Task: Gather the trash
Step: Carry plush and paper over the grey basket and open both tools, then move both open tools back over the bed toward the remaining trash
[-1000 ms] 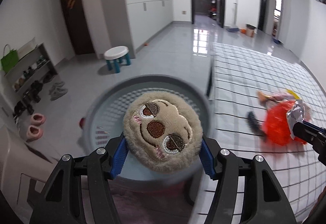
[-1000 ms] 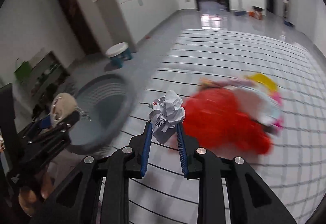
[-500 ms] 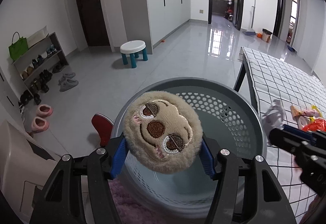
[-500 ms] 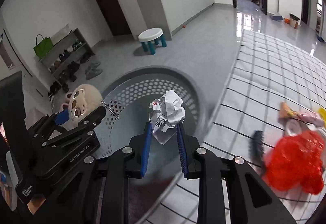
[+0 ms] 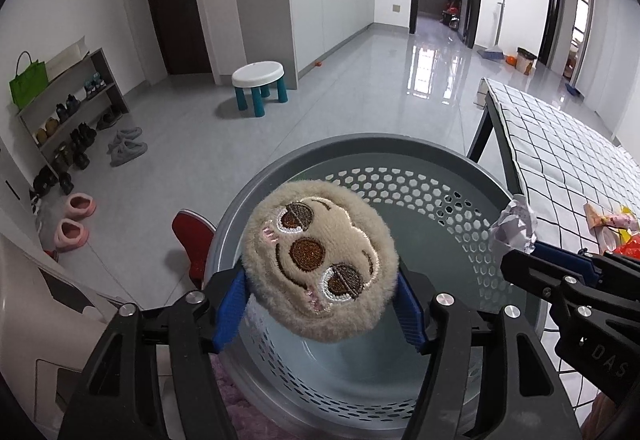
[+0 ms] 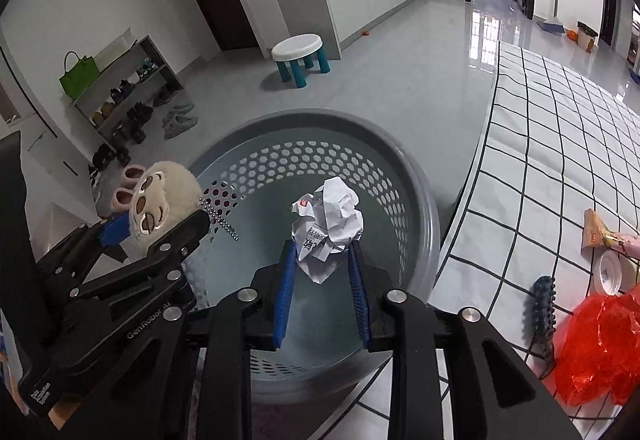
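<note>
My left gripper (image 5: 320, 304) is shut on a round beige plush face (image 5: 320, 260) and holds it over the near rim of a grey perforated basket (image 5: 400, 180). My right gripper (image 6: 322, 264) is shut on a crumpled white paper ball (image 6: 328, 224) and holds it above the basket's (image 6: 320, 156) open middle. The paper ball (image 5: 514, 226) and right gripper also show at the right of the left wrist view. The plush face (image 6: 160, 200) and left gripper (image 6: 152, 228) show at the left of the right wrist view.
A table with a white checked cloth (image 6: 560, 144) stands right of the basket. On it lie a red plastic bag (image 6: 600, 344), a dark spiky brush (image 6: 542, 304), a snack wrapper (image 6: 604, 236) and a white lid (image 6: 610, 272). A white stool (image 5: 260, 74), shoe rack (image 5: 68, 112) and pink slippers (image 5: 74, 220) are on the floor.
Both grippers moved left from over the table to above the basket, each keeping its hold. The basket now lies directly beneath them and the table items sit off to the right.
</note>
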